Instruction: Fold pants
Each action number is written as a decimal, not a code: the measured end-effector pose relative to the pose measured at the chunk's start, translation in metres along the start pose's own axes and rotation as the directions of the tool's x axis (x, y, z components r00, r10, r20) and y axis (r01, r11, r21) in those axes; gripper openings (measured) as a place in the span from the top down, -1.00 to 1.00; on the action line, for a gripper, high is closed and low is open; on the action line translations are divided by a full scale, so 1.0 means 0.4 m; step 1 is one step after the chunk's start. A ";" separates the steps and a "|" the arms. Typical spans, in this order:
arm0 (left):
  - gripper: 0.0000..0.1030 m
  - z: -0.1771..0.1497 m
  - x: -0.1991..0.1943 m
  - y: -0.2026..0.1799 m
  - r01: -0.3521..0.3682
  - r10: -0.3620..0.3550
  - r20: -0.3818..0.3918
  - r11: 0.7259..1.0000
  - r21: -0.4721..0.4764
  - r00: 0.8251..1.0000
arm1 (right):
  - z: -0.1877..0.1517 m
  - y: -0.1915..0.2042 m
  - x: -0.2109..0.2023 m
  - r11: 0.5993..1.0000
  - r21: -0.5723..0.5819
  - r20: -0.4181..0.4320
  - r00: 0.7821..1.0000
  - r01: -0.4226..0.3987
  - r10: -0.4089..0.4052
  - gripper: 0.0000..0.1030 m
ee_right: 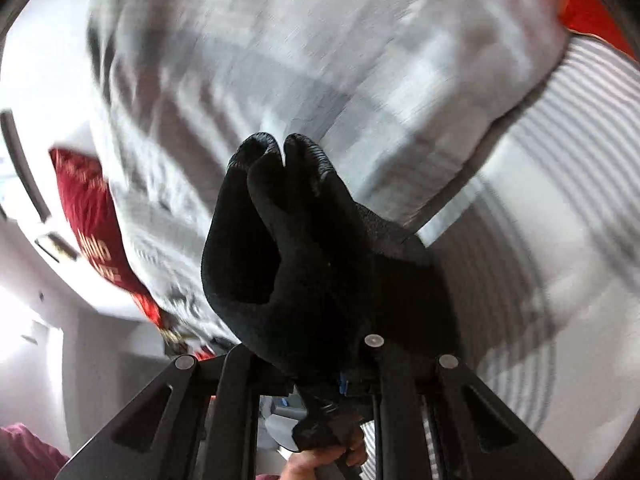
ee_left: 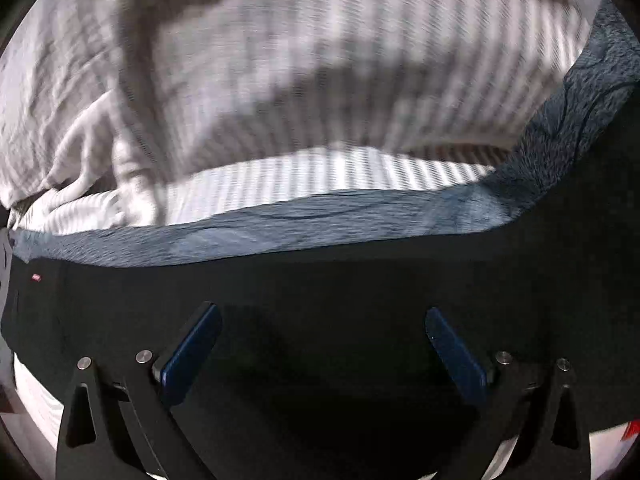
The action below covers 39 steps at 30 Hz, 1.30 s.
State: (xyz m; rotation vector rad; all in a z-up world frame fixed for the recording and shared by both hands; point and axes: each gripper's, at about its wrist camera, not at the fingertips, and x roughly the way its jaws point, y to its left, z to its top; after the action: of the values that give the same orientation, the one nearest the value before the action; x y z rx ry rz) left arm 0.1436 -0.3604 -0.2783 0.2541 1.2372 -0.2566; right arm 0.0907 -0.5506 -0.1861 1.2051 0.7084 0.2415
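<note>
Left claw [ee_left: 320, 344] is wide open over the pants [ee_left: 320, 272], we see both blue pads [ee_left: 188, 354] spread well apart with dark fabric filling the gap between them and running under both. Whether the pads touch the cloth, we cannot tell. Pants lie flat across the bed [ee_left: 320, 184], black body nearest the claw, a blue-grey band [ee_left: 280, 228] along the far edge, small red tag [ee_left: 36, 278] near the left end. Beyond the band we see striped white bedding, then a rumpled duvet [ee_left: 120, 80] further back, blurred.

Right claw [ee_right: 316, 364] is closed on a bunch of black fabric [ee_right: 304, 248]. We see the cloth rising out of the jaws and standing up in a folded lump ahead of the camera, ribbed edge [ee_right: 308, 152] at the top. Fingertips themselves are buried in the cloth, only a sliver of blue shows at the base. Behind it: blurred white duvet [ee_right: 320, 60], striped sheet [ee_right: 560, 160] to the right, red cushion [ee_right: 92, 216] at left. Bare hand [ee_right: 320, 460] visible at the bottom edge, below the claw frame.
</note>
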 end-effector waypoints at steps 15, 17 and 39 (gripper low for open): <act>-1.00 -0.087 -0.075 0.568 -0.139 0.138 -0.019 0.971 -0.197 0.990 | -0.354 0.153 0.515 0.795 -0.474 -0.147 0.856 0.378 -0.495 0.69; -1.00 -0.111 -0.064 0.611 -0.147 0.143 -0.034 0.967 -0.210 0.989 | -0.407 0.145 0.571 0.707 -0.551 -0.113 0.800 0.443 -0.589 0.65; -1.00 -0.060 -0.033 0.539 -0.010 0.009 -0.021 0.999 -0.050 1.000 | -0.493 0.246 0.495 0.486 -0.769 -0.024 0.741 0.416 -0.671 -0.24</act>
State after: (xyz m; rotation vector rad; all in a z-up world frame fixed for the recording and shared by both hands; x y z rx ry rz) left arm 0.1891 -0.1484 -0.2620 0.2201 1.2610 -0.2154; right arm 0.1393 -0.2588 -0.2045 0.1020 1.1264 0.1436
